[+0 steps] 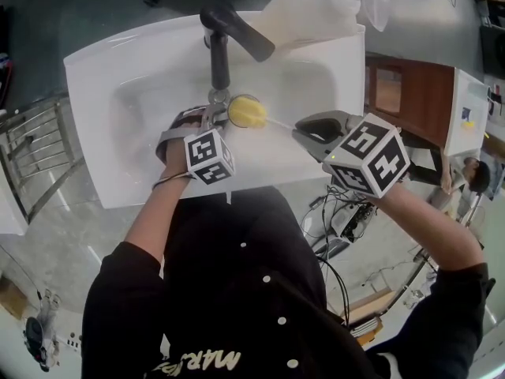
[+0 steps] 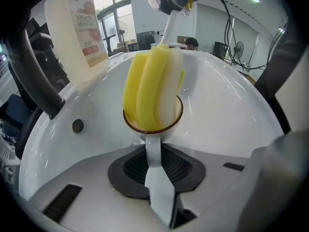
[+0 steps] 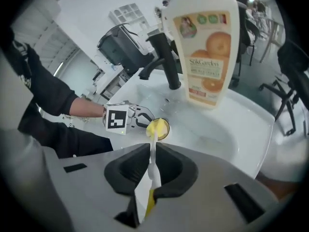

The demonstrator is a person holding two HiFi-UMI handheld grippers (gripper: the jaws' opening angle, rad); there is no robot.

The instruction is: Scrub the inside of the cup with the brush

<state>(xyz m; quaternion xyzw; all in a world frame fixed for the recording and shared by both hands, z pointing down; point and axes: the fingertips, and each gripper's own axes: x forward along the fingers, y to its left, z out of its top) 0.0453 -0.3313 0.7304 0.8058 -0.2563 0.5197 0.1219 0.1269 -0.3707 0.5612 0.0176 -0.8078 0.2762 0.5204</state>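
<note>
L hand-held gripper (image 2: 153, 167) clamps cup (image 2: 153, 138), brush (image 2: 149, 86) hides interior

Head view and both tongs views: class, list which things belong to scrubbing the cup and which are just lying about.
In the job:
cup, handle gripped by the left tongs
yellow brush, head in the cup, handle gripped by the right tongs

Just lying about:
soap bottle
black tap
metal rack

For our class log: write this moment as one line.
left gripper: shut on cup handle | right gripper: shut on brush handle | brush head: in cup | over sink
</note>
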